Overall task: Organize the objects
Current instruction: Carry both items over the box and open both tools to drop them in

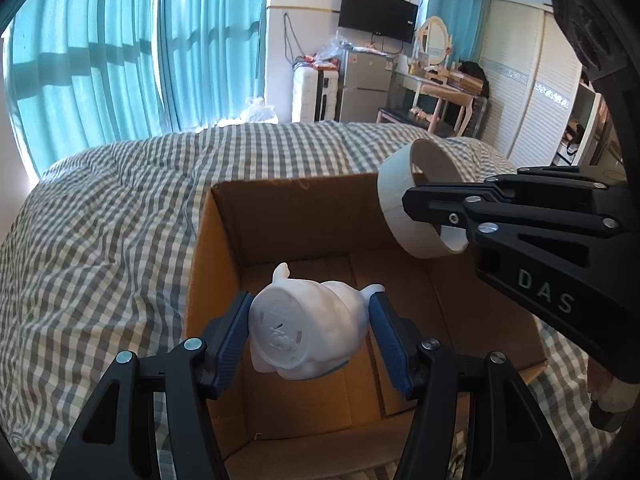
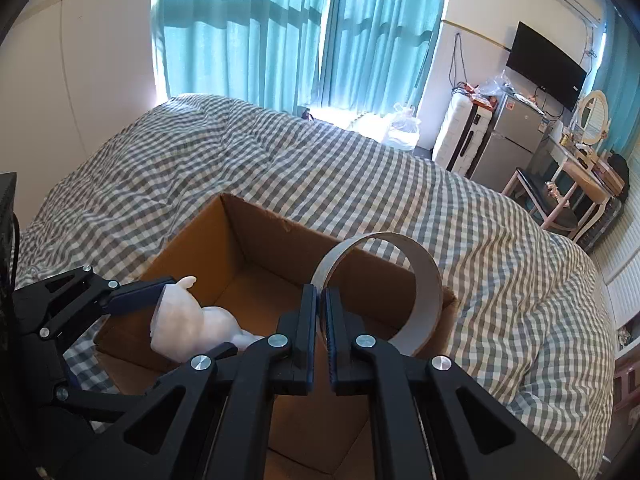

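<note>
An open cardboard box (image 1: 280, 224) (image 2: 256, 236) sits on a checked bed. My left gripper (image 1: 308, 332) is shut on a white animal figurine (image 1: 308, 328), held base toward the camera over the box's inside. The figurine also shows in the right wrist view (image 2: 188, 332) between the left gripper's fingers (image 2: 136, 294). My right gripper (image 2: 322, 320) is shut on the wall of a white cardboard ring (image 2: 424, 300), held upright over the box's right side. The ring (image 1: 400, 196) and right gripper (image 1: 416, 196) show at the right of the left wrist view.
The grey-and-white checked duvet (image 1: 120, 208) (image 2: 500, 248) surrounds the box. Teal curtains (image 1: 120, 52) hang behind the bed. A fridge (image 1: 366, 84), a TV (image 1: 378, 12) and a dressing table (image 1: 436, 84) stand at the far wall.
</note>
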Demonstrator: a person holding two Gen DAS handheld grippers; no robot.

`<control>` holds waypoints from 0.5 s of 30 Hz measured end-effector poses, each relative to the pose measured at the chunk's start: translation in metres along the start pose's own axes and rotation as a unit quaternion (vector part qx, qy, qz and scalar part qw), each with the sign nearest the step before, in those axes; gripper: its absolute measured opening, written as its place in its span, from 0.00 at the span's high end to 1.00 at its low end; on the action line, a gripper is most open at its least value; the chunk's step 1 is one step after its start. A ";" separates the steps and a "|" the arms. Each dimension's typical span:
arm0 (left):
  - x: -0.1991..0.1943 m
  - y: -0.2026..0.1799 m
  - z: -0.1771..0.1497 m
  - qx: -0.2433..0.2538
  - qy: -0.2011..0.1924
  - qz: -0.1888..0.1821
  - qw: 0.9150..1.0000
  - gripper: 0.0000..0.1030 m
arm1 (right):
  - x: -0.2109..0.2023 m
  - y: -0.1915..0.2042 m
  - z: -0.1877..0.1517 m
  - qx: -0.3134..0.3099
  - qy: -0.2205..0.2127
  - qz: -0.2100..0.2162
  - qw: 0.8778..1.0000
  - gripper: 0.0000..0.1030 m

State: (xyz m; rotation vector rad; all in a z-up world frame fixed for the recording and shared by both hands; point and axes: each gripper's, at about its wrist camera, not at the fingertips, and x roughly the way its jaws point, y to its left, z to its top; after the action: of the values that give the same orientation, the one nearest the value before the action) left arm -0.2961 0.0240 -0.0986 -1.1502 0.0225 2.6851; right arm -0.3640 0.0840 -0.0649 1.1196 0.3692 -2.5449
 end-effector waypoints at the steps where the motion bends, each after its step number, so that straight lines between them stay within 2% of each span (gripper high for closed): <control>1: 0.002 0.001 -0.002 -0.004 0.004 -0.002 1.000 0.41 | 0.002 0.000 -0.002 0.002 0.002 0.003 1.000 0.96; 6: 0.007 0.006 -0.008 -0.013 0.015 0.002 1.000 0.38 | 0.005 -0.002 -0.006 0.008 0.011 0.014 1.000 0.96; 7: 0.007 0.006 -0.009 -0.014 0.015 -0.001 1.000 0.36 | 0.002 -0.002 -0.007 0.010 0.009 0.016 1.000 0.95; 8: 0.005 0.005 -0.009 -0.015 0.015 -0.005 1.000 0.27 | 0.000 -0.003 -0.007 0.011 0.007 0.017 1.000 0.94; 9: 0.002 0.004 -0.009 -0.016 0.011 -0.005 1.000 0.17 | -0.004 -0.003 -0.007 0.012 0.003 0.015 1.000 0.90; 11: -0.004 0.003 -0.008 -0.017 0.002 -0.002 1.000 0.09 | -0.012 -0.004 -0.006 0.015 -0.004 0.010 1.000 0.71; 12: -0.009 0.002 -0.009 -0.017 -0.002 -0.004 1.000 0.07 | -0.018 -0.004 -0.006 0.017 -0.010 0.005 1.000 0.57; 13: -0.011 0.001 -0.008 -0.016 -0.003 -0.007 1.000 0.07 | -0.025 -0.005 -0.006 0.018 -0.018 -0.001 1.000 0.49; 15: -0.017 0.001 -0.008 -0.019 0.000 -0.009 1.000 0.07 | -0.038 -0.007 -0.006 0.018 -0.028 -0.014 0.999 0.48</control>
State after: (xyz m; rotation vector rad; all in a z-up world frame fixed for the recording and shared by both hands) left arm -0.2792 0.0193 -0.0914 -1.1545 -0.0393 2.6805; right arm -0.3393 0.0998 -0.0396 1.0617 0.3274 -2.6113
